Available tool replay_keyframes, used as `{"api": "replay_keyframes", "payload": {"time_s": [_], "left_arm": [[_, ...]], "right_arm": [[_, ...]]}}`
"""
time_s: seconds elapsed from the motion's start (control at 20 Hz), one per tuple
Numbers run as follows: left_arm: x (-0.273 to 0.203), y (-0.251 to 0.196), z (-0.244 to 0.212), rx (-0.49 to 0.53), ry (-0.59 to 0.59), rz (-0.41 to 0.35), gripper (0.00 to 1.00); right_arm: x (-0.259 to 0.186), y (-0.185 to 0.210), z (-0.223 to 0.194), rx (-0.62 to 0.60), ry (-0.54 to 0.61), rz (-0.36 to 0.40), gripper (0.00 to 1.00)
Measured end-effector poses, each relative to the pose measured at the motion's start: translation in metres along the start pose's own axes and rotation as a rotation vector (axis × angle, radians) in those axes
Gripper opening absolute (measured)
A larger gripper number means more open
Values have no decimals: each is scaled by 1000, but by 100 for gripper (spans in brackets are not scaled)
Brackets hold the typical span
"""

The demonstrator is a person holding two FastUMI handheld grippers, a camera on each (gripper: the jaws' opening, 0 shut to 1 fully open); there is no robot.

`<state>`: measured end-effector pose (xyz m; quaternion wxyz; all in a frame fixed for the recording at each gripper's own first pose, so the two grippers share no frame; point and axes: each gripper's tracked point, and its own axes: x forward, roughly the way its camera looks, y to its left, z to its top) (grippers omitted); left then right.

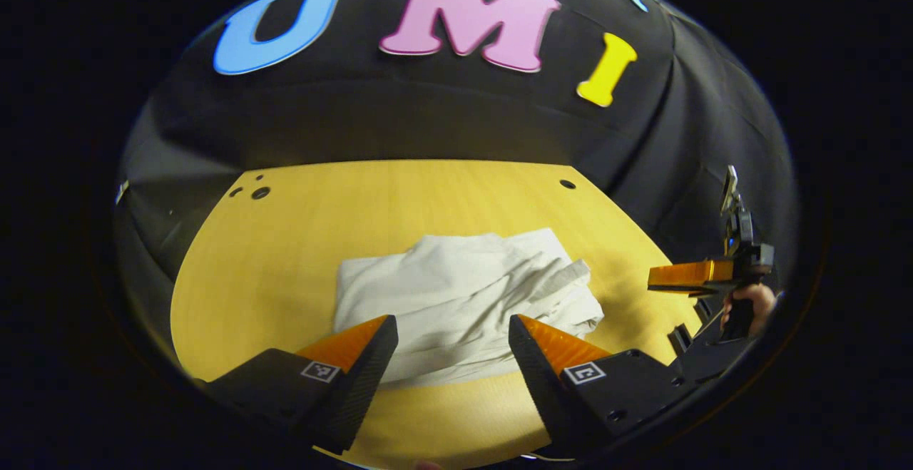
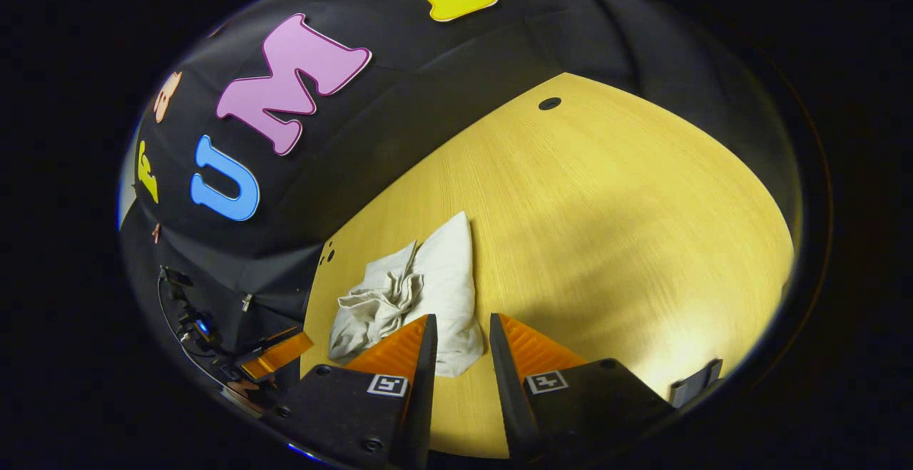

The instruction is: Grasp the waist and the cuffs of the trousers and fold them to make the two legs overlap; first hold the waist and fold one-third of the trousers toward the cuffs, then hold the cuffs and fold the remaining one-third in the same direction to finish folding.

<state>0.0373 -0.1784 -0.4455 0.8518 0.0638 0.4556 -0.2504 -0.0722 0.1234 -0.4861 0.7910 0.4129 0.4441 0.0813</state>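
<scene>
Both grippers, left gripper (image 1: 453, 345) and right gripper (image 2: 460, 341), hang empty, fingers apart. Folded trousers (image 1: 463, 299) lie at table (image 1: 285, 242) centre, 12 o'clock ahead. Folding appears complete; next, withdraw.

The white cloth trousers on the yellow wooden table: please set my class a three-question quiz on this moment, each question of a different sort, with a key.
1. True or false: the white cloth trousers hang in the air between both grippers.
2. Multiple choice: the fingers of the left gripper are (a) shut on the trousers, (b) apart with nothing between them, (c) shut on the table edge.
3. Short answer: what do the trousers rest on?

Key
1. False: they lie in a folded, wrinkled bundle on the table, and the right gripper holds nothing.
2. b.
3. The yellow wooden table.
</scene>
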Motion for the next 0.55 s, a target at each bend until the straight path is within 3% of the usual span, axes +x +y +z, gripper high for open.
{"api": "replay_keyframes", "payload": {"time_s": [0.25, 0.55], "left_arm": [[-15, 42, 3, -83, -15, 20, 97], [-27, 67, -1, -158, -41, 84, 97]], "right_arm": [[-12, 15, 5, -2, -62, -23, 45], [-13, 28, -3, -44, -17, -5, 45]]}}
